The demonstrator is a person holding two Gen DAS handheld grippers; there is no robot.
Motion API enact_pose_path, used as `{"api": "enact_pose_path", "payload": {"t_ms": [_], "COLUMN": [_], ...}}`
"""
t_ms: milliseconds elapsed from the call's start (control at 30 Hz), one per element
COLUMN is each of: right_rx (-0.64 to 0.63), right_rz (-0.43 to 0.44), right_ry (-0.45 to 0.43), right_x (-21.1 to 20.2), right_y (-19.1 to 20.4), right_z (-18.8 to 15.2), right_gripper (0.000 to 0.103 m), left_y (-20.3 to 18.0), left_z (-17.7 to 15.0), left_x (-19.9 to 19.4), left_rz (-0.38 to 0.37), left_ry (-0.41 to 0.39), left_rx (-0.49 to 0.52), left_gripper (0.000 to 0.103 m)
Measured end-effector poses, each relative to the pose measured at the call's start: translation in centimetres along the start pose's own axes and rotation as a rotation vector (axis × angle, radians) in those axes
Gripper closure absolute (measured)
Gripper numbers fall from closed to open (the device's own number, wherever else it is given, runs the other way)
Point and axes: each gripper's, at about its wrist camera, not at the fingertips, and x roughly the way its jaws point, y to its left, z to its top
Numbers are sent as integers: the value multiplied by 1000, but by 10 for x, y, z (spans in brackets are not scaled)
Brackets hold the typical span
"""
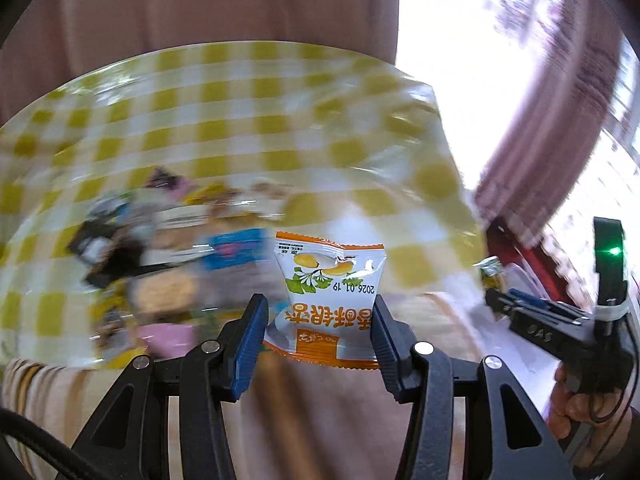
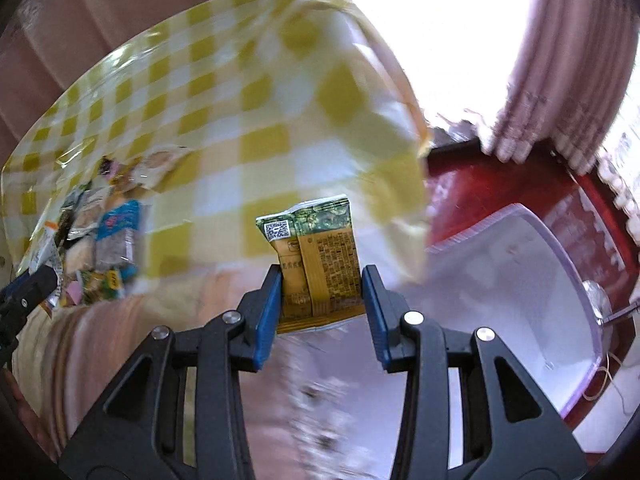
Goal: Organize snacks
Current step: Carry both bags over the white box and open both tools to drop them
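A blurred pile of snacks [image 1: 160,248] lay at nine o'clock on the yellow-checked surface [image 1: 248,120]. The left gripper [image 1: 320,320] clenched a white-and-orange snack packet [image 1: 330,296]. The right gripper [image 2: 320,300] clenched a gold-and-green snack packet [image 2: 320,260], with a white bin [image 2: 520,280] at three o'clock.
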Motion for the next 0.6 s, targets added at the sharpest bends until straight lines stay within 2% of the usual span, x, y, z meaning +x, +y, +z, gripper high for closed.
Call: {"api": "enact_pose_path", "payload": {"t_ms": [267, 433, 600], "right_rx": [91, 138, 172], "right_rz": [-80, -121, -149], "right_ry": [35, 77, 124], "right_x": [1, 7, 15], "right_y": [-69, -103, -127], "right_z": [-30, -54, -70], "right_gripper": [60, 60, 59], "left_y": [-103, -151, -180], "left_z": [-6, -17, -24], "left_x": [29, 42, 55], "left_rz": [-157, -271, -304], "left_ry": [90, 174, 245], "left_rx": [177, 262, 295], "left_gripper": [52, 52, 51]}}
